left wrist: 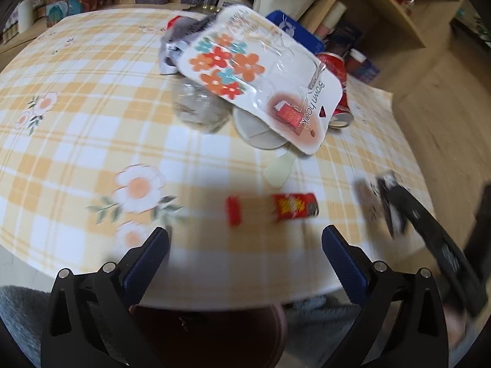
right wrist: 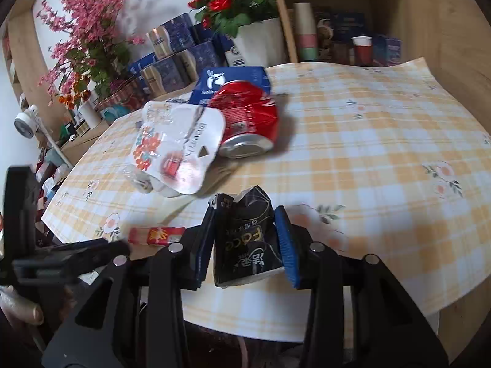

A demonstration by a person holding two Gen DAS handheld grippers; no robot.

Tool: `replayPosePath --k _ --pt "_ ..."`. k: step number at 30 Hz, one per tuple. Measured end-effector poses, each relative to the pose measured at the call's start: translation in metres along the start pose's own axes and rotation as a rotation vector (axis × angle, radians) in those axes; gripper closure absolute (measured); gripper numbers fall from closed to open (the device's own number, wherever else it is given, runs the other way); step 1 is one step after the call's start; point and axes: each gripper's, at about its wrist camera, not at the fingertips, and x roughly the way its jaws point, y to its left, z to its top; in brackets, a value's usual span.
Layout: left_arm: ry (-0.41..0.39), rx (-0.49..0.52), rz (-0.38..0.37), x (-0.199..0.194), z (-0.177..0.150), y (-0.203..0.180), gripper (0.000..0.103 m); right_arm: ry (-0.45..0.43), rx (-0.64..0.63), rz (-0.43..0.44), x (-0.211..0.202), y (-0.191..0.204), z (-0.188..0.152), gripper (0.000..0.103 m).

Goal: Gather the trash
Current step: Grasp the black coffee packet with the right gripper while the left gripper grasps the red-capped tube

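My right gripper (right wrist: 245, 214) is shut on a crumpled black packet (right wrist: 247, 242) and holds it above the near table edge; it also shows blurred in the left wrist view (left wrist: 380, 199). My left gripper (left wrist: 245, 236) is open and empty, low over the near edge. A small red wrapper (left wrist: 273, 208) lies just ahead of it, also in the right wrist view (right wrist: 156, 235). A white flowered blister pack (left wrist: 260, 73) lies on a trash pile mid-table, next to a crushed red can (right wrist: 245, 122).
The table has a yellow checked cloth (left wrist: 76, 141). A blue box (right wrist: 230, 82) lies behind the can. Flower pots, blue boxes and cups stand on shelves at the back. A dark round bin (left wrist: 208, 337) shows below the table edge.
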Motion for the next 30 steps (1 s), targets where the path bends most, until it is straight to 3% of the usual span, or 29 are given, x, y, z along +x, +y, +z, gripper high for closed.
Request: replayPosePath --k 6,15,30 --pt "0.005 0.018 0.135 0.024 0.008 -0.038 0.006 -0.034 0.024 -0.016 -0.017 -0.017 -0.002 0.062" --pt "-0.011 0.061 0.361 0.048 0.012 -0.064 0.006 -0.08 0.088 0.005 -0.031 -0.037 -0.004 0.062" --pt "-0.051 0.071 0.361 0.045 0.005 -0.067 0.006 -0.073 0.122 0.014 -0.034 -0.042 -0.015 0.062"
